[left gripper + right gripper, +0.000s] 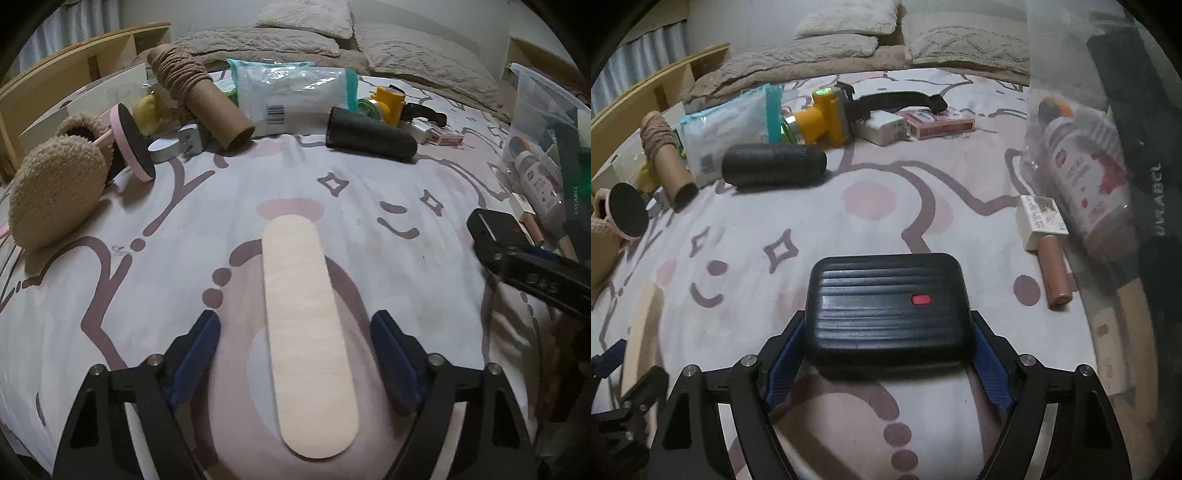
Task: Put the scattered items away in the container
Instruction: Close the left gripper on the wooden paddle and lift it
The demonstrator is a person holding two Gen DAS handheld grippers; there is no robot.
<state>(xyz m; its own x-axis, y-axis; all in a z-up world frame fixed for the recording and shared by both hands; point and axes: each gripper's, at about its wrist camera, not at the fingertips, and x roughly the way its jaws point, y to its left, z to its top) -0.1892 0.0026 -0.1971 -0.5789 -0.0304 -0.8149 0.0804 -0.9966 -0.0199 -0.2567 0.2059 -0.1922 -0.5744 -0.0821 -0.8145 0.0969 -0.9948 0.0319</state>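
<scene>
A long flat wooden stick (306,332) lies on the patterned bedspread, reaching away from me. My left gripper (295,325) straddles its near half, open, with a gap between each blue pad and the stick. A black ribbed case (886,302) with a small red mark rests on the bed between the fingers of my right gripper (888,321). The pads stand close along its sides without visibly pressing on it. The case (491,229) also shows at the right of the left wrist view. The clear plastic bin (1067,66) stands to the right, holding a pink-labelled bottle (1089,177).
Scattered at the back lie a twine-wrapped cardboard tube (199,99), a wipes pack (291,96), a black cylinder (369,138), a yellow torch (388,103) and a card box (938,123). Fuzzy slippers (55,192) lie left. A small box and tube (1056,277) sit by the bin's base.
</scene>
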